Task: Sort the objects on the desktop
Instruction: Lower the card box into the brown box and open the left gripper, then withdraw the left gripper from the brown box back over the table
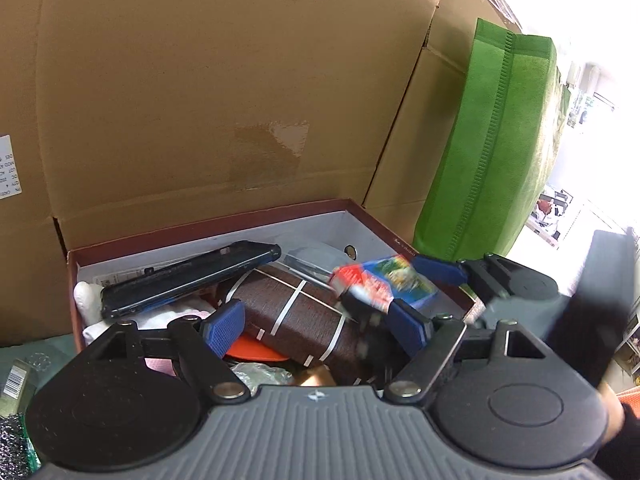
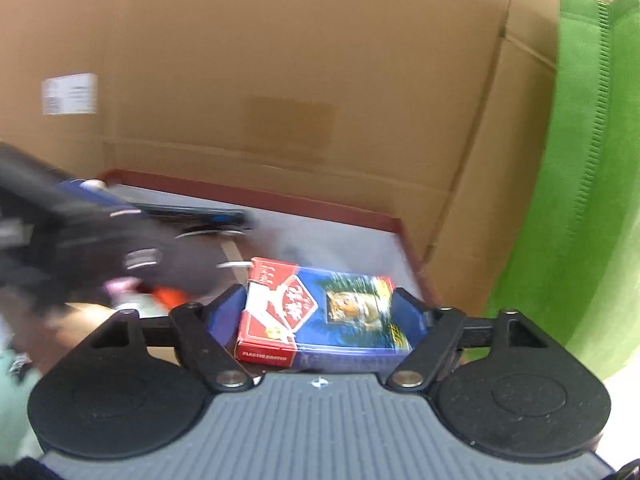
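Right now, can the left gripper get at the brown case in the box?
Probably yes. The left gripper is open right above the brown case, with nothing over that end. The right gripper with its card pack crowds the case's far end.

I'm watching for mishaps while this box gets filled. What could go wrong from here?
1. The card pack sits loosely between the open fingers of the right gripper, near the red box's right wall. It could land tilted on the brown case or tip out.
2. The left gripper hangs right beside it, so the two could knock together.
3. The phone rests slanted on the pile and might slide if jolted.
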`<state>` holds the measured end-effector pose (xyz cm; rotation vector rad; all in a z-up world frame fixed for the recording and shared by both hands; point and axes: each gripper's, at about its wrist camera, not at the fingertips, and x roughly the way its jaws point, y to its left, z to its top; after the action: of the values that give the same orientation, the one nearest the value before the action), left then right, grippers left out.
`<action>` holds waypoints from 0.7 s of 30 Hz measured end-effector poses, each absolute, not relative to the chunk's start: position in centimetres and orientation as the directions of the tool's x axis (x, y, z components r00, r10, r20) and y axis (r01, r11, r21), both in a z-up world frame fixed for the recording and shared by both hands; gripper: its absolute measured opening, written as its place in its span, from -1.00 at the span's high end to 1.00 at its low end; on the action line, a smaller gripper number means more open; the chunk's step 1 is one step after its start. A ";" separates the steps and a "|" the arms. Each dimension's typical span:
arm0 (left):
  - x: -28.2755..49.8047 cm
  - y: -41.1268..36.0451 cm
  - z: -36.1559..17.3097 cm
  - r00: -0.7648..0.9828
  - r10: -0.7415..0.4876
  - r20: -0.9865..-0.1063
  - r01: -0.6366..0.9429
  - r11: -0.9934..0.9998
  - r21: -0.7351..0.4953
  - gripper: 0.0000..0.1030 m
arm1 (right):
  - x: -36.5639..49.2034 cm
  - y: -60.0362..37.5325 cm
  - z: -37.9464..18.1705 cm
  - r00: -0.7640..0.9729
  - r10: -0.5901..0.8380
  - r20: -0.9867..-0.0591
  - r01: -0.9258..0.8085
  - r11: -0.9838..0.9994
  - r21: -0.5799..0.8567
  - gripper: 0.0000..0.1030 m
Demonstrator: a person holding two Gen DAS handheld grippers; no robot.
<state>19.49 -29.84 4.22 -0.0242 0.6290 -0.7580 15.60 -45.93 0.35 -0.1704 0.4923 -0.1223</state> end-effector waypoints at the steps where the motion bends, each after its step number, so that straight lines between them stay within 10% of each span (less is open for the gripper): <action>1: 19.4 -29.7 4.2 0.556 -0.648 -0.521 0.637 0.735 -0.233 -0.60 | 16.2 -46.5 1.5 0.869 -0.155 -0.469 0.092 0.984 -0.153 -0.51; 21: 11.0 -24.7 2.8 0.652 -0.578 -0.492 0.582 0.796 -0.164 -0.95 | 6.4 -41.1 1.1 0.913 -0.031 -0.408 0.046 0.999 0.026 -0.87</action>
<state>10.98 -24.74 2.83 0.0083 0.5551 -0.6583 6.40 -41.12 1.05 0.0355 0.4194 -0.0395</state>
